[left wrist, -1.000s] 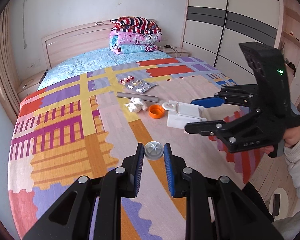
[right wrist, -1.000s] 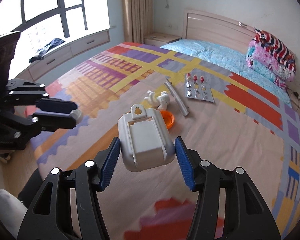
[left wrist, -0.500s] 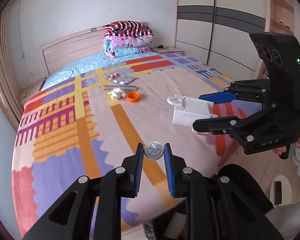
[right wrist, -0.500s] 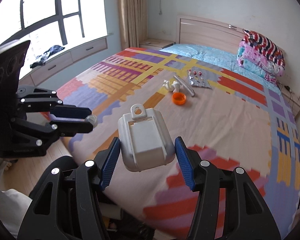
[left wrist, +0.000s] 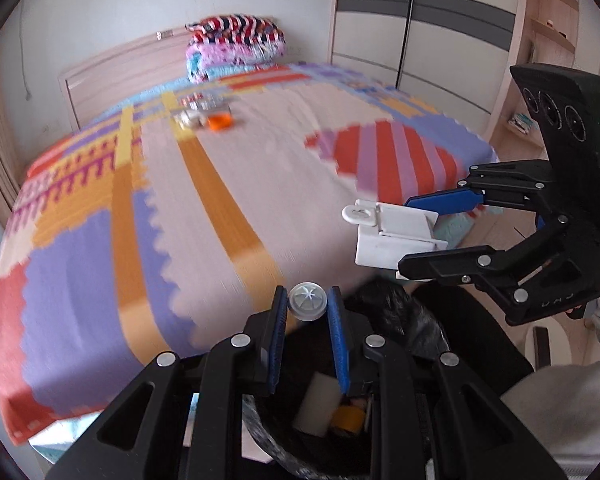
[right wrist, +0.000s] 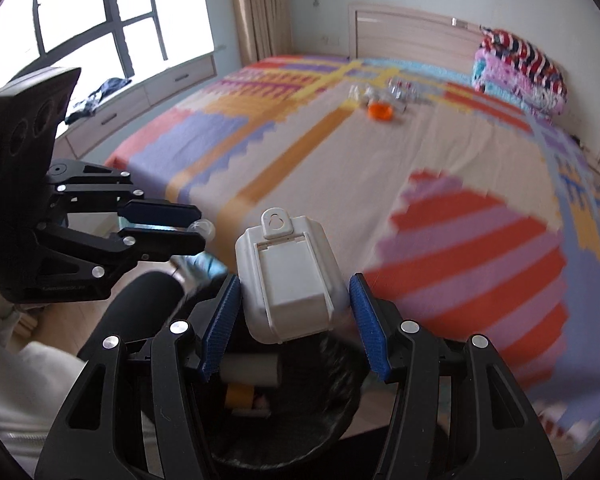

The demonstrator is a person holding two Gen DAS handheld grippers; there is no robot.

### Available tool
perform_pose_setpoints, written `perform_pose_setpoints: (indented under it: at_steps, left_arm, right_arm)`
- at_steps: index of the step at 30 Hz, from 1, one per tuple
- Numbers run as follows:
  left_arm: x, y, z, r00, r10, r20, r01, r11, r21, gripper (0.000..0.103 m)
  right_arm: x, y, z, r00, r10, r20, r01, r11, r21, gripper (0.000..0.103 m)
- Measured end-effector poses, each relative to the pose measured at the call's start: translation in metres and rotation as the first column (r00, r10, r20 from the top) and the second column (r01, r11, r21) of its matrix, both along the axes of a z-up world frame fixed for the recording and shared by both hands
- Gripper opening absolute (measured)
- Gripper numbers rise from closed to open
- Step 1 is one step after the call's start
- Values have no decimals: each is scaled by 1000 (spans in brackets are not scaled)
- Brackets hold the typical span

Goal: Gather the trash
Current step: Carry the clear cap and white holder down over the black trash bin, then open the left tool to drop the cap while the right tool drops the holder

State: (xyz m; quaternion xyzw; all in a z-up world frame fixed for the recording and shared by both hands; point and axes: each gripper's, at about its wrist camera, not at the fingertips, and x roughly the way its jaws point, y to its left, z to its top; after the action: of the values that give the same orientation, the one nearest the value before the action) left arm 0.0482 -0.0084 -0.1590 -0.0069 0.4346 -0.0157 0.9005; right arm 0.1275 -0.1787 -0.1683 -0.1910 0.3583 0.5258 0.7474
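Both tools have drawn back from the bed (left wrist: pixel 228 208) and now hang over the black-lined trash bin (right wrist: pixel 340 384) at its foot. The left hand-held gripper (left wrist: pixel 307 312) pinches a small clear round cap (left wrist: pixel 307 302); the right hand-held gripper (right wrist: pixel 294 312) clamps a white plastic casing (right wrist: pixel 288 276). Far up the patterned cover, an orange lid (left wrist: pixel 219 122) lies blurred beside other scraps.
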Motion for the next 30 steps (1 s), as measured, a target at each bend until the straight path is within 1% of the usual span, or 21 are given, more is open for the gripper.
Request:
perform_pose_setpoints:
  at_steps: [7,11,13,17,22,30]
  left_arm:
    - [-10,-13,-46,994,-14,-108,11,999,-36,20]
    - [-9,-22,-75,983,-28,-179,21,999,-42,20]
    - [-8,-23,-89,977,-31,-211,19,998,-57,20]
    - [-5,-24,-110,964,-31,-264,13,997,-70,20]
    - [-2,-25,-129,950,-35,-311,7,996,-90,20]
    - [2,-29,-141,938,-42,-344,7,995,-103,20]
  right_arm:
    - [-20,-6,-40,996,1,-85,-6,998,-58,56]
    - [-28,-4,-65,994,-2,-105,-10,993,-119,56]
    - [-30,-1,-77,994,-8,-105,-9,988,-156,56]
    - [-29,2,-94,993,-33,-117,9,979,-202,56]
    - [-28,8,-108,990,-54,-131,21,970,-244,56]
    - [-27,16,-125,986,-67,-152,22,960,-280,56]
